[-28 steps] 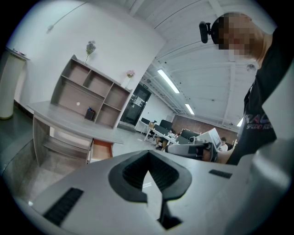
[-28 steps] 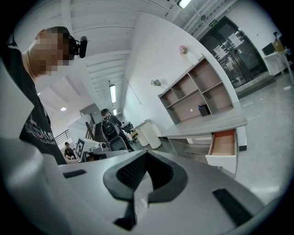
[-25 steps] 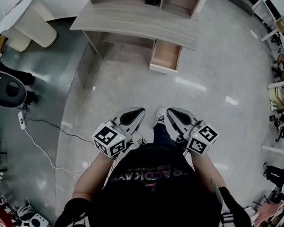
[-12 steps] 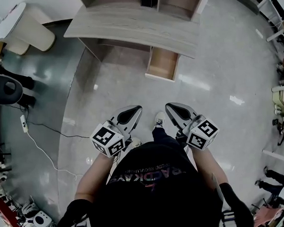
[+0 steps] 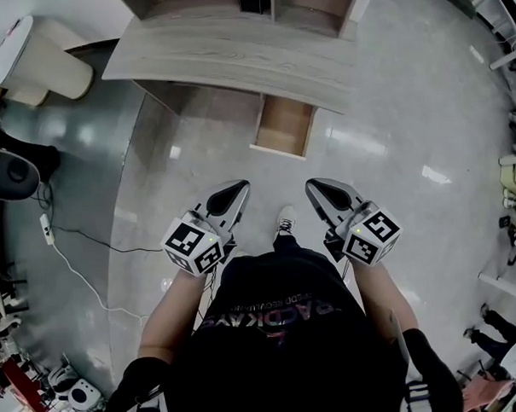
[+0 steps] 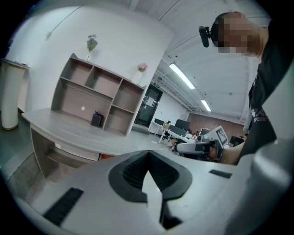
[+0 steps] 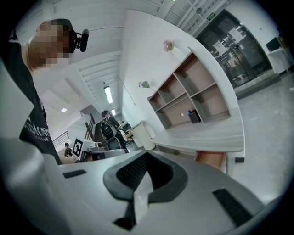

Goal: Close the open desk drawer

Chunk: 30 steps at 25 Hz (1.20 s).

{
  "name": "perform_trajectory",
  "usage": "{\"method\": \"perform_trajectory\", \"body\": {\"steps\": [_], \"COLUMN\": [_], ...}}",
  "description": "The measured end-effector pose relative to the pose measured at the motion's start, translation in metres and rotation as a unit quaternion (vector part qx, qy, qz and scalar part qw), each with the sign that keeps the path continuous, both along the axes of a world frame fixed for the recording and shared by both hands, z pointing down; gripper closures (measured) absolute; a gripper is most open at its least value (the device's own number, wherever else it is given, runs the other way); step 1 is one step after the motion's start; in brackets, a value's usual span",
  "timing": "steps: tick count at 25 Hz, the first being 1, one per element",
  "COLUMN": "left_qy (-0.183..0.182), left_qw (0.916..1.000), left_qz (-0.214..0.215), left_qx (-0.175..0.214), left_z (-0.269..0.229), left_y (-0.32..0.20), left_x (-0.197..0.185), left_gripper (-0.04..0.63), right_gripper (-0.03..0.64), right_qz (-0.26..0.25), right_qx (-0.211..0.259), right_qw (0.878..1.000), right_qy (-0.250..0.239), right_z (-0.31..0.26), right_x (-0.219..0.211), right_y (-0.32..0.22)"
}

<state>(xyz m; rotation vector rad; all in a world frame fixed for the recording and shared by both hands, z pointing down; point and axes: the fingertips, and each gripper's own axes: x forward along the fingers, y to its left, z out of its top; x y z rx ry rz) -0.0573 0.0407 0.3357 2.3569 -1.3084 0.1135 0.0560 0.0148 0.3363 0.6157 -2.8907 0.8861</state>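
Drawer position: the drawer point(image 5: 282, 127) stands pulled out from under the right part of the bench point(image 5: 226, 57). Its wooden inside is exposed and looks empty.
Drawer axis: the long axis runs from the bench edge out toward the person, slightly slanted in the head view. The front panel is turned toward both tools.
Direction from the tools: the drawer lies ahead of both, across bare floor point(image 5: 385, 178), roughly on the line between them and well apart from each.
Left hand-held gripper: the left hand-held gripper point(image 5: 239, 187) is seen with its jaws brought fully together and nothing held between them. The drawer front lies ahead of it and a little to its right.
Right hand-held gripper: the right hand-held gripper point(image 5: 313, 186) is likewise closed tight and empty. The drawer front lies ahead of it and a little to its left.
Nearer hand: neither is clearly nearer, since the front panel is about equally far from the two closed tips.
Stage: judged as the approach, with no contact made on the drawer.
Coming move: a push along the drawer's long axis, toward the bench, is judged to be what is called for. It should be applied squarely at the middle of the front panel so that the drawer is not skewed on its runners.
Surroundings: a shelf unit point(image 5: 257, 0) stands on the bench beyond the drawer, out of the pushing line.
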Motion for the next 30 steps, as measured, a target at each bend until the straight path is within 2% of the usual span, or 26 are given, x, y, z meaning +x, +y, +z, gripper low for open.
{"method": "perform_trajectory", "body": {"steps": [8, 14, 17, 23, 27, 30], "left_qy": [-0.020, -0.047, -0.057, -0.083, -0.078, -0.083], "left_qw": [0.9998, 0.9987, 0.9977, 0.9927, 0.9923, 0.9920], "left_qz": [0.001, 0.021, 0.034, 0.087, 0.096, 0.095], "left_qx": [-0.005, 0.002, 0.011, 0.011, 0.002, 0.003], "left_z": [0.004, 0.011, 0.015, 0.037, 0.054, 0.065], "left_y": [-0.021, -0.030, -0.041, -0.041, -0.042, -0.043], "left_x": [0.006, 0.001, -0.006, -0.014, -0.027, -0.035], "left_gripper": [0.591, 0.591, 0.591, 0.591, 0.591, 0.591], "right_gripper": [0.604, 0.604, 0.604, 0.603, 0.601, 0.564], "right_qz": [0.010, 0.043, 0.060, 0.119, 0.144, 0.154], "right_qx": [-0.005, -0.013, -0.003, 0.002, -0.009, -0.017], "right_qw": [1.000, 0.999, 0.998, 0.992, 0.988, 0.986], "right_qy": [-0.009, -0.014, -0.003, 0.036, 0.047, 0.056], "right_z": [0.005, 0.014, 0.020, 0.037, 0.054, 0.067], "right_x": [0.011, 0.018, 0.017, 0.011, 0.005, 0.001], "right_y": [-0.022, -0.026, -0.034, -0.031, -0.027, -0.025]}}
